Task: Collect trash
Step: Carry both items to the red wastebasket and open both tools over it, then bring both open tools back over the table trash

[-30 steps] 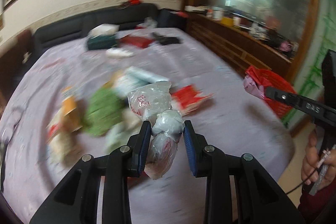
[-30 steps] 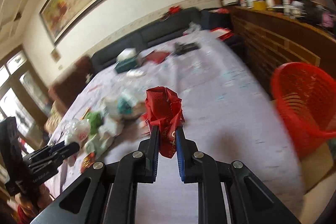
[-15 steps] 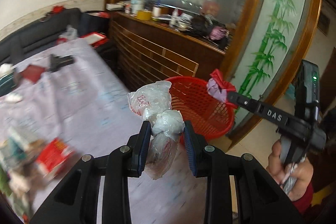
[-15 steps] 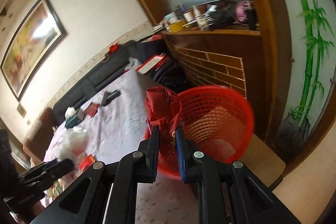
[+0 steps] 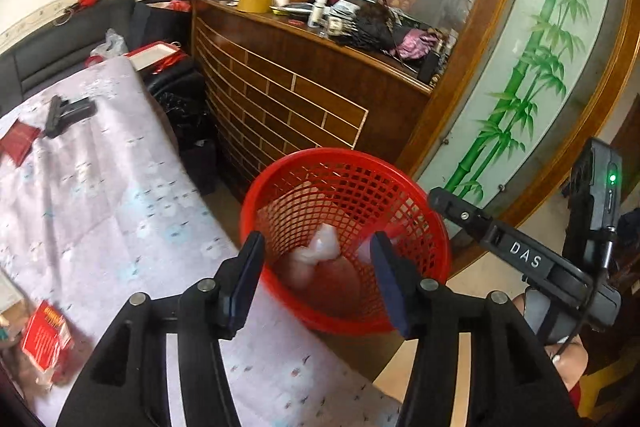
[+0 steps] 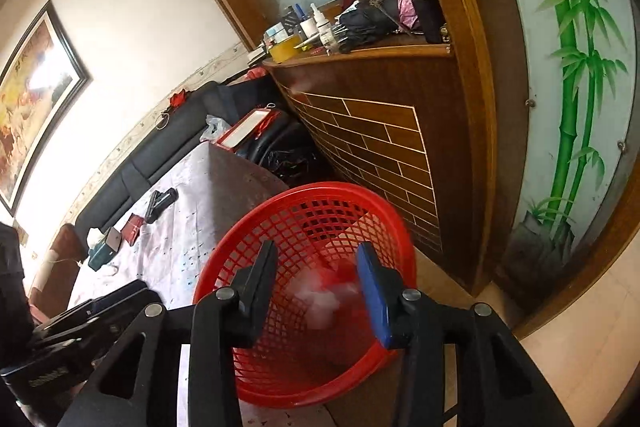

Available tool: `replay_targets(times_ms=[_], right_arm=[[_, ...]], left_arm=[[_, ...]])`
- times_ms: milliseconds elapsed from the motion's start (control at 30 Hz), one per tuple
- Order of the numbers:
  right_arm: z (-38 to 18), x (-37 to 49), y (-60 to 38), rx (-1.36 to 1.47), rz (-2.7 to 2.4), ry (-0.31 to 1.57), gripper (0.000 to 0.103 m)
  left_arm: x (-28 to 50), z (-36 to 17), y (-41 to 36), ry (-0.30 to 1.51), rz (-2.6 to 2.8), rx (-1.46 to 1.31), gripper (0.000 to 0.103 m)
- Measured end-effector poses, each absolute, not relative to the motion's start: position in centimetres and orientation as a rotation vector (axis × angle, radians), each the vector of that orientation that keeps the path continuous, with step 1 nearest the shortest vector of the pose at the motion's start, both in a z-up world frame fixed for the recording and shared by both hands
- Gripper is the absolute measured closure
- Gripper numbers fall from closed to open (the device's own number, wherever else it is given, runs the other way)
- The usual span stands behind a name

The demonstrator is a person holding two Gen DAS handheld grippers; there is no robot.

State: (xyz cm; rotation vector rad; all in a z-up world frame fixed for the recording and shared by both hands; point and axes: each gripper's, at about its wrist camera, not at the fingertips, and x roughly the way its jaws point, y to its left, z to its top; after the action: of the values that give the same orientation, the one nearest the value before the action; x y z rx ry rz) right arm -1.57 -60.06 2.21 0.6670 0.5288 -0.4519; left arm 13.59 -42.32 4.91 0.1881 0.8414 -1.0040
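Note:
A red mesh basket stands on the floor at the table's corner. My left gripper hovers over it, jaws opening, with nothing pressed between the pads. The clear plastic bag lies blurred inside the basket below them. My right gripper also hangs above the basket, its jaws opening and holding nothing. Under it a blurred white bag and the red bag are inside the basket. The right gripper shows at the basket's right rim in the left wrist view.
The table with a lilac cloth sits left of the basket, with a red packet and a black object on it. A wooden cabinet rises behind the basket. A person's hand holds the right gripper.
Both grippers swung from the table to above the red basket. Their jaws opened, and the clear plastic bag and the red bag left the pads and dropped into the basket.

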Motion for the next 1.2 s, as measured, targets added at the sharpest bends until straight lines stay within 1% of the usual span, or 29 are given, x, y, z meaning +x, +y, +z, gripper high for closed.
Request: replay_targets(times_ms=[33, 67, 100, 367, 433, 500, 567, 733, 833, 933, 1000, 1100, 1167, 1200], right_arm=[[2.4, -1.9, -59.7, 0.677, -0.445, 0.514, 0.058], [2.5, -1.9, -59.5, 0.678, -0.441, 0.508, 0.058], [2.7, -2.0, -58.9, 0.672, -0.432, 0.505, 0.058], [4.0, -0.4, -50.4, 0.581, -0.262, 0.530, 0.050], [4.2, 0.7, -47.6, 0.546, -0.209, 0.552, 0.048], [4.1, 1.8, -45.2, 0.519, -0.167, 0.578, 0.047], [4.0, 2.6, -43.1, 0.494, -0.129, 0.599, 0.046], [3.3, 4.7, -38.1, 0.434, -0.041, 0.664, 0.044], [2.6, 5.8, -36.1, 0.406, -0.014, 0.703, 0.043], [2.1, 6.9, -34.8, 0.396, 0.008, 0.730, 0.043], [2.0, 7.4, -34.1, 0.390, 0.012, 0.740, 0.043], [1.8, 7.9, -33.3, 0.374, 0.018, 0.755, 0.043], [1.6, 8.2, -33.0, 0.370, 0.021, 0.765, 0.043], [1.5, 8.3, -32.9, 0.372, 0.024, 0.773, 0.043]], left_arm=[[13.6, 5.1, -41.6, 0.840, -0.999, 0.179, 0.046], [13.4, 5.3, -40.5, 0.834, -0.991, 0.173, 0.042], [13.3, 5.4, -39.5, 0.828, -0.980, 0.171, 0.039], [11.0, 5.7, -29.9, 0.777, -0.870, 0.183, 0.039], [10.6, 5.7, -26.7, 0.753, -0.827, 0.179, 0.037], [10.6, 5.5, -23.2, 0.745, -0.764, 0.170, 0.033], [10.8, 5.3, -20.0, 0.749, -0.726, 0.157, 0.033], [11.6, 3.8, -11.2, 0.748, -0.563, 0.172, 0.033], [12.4, 2.1, -6.2, 0.783, -0.494, 0.162, 0.033], [12.9, 0.3, -4.0, 0.826, -0.486, 0.187, 0.033], [12.9, -0.7, -3.3, 0.813, -0.487, 0.220, 0.033], [13.1, -1.3, -3.7, 0.784, -0.498, 0.265, 0.034], [13.5, -1.9, -4.4, 0.799, -0.514, 0.284, 0.035], [13.6, -2.0, -4.9, 0.805, -0.524, 0.287, 0.036]])
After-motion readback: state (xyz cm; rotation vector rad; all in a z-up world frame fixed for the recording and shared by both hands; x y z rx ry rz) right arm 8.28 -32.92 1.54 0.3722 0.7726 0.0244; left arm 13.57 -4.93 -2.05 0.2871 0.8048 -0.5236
